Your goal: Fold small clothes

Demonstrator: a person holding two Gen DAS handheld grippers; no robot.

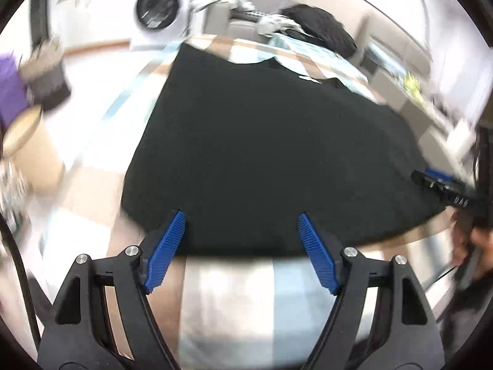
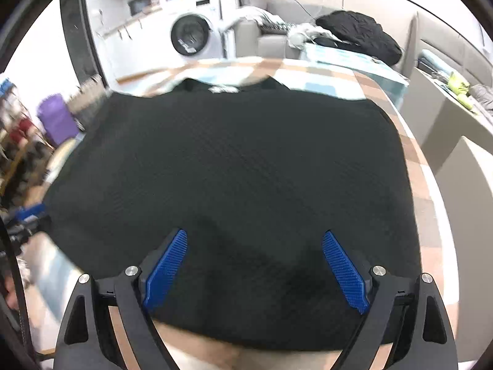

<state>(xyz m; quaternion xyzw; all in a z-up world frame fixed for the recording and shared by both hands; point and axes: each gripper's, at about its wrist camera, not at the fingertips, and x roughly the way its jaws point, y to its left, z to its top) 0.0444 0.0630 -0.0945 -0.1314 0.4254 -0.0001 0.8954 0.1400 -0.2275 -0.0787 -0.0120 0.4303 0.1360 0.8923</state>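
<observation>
While a checked tablecloth (image 2: pixel 413 166) covers the tabletop from edge to edge, a black garment (image 2: pixel 234 178) lies spread flat over most of it, neckline and white label toward the far edge, hem along the near edge. The left gripper (image 1: pixel 241 248) hovers at the hem toward the near left corner, blue pads (image 1: pixel 166 251) spread apart, holding nothing. The right gripper (image 2: pixel 255 268) hangs above the hem, likewise spread and empty.
</observation>
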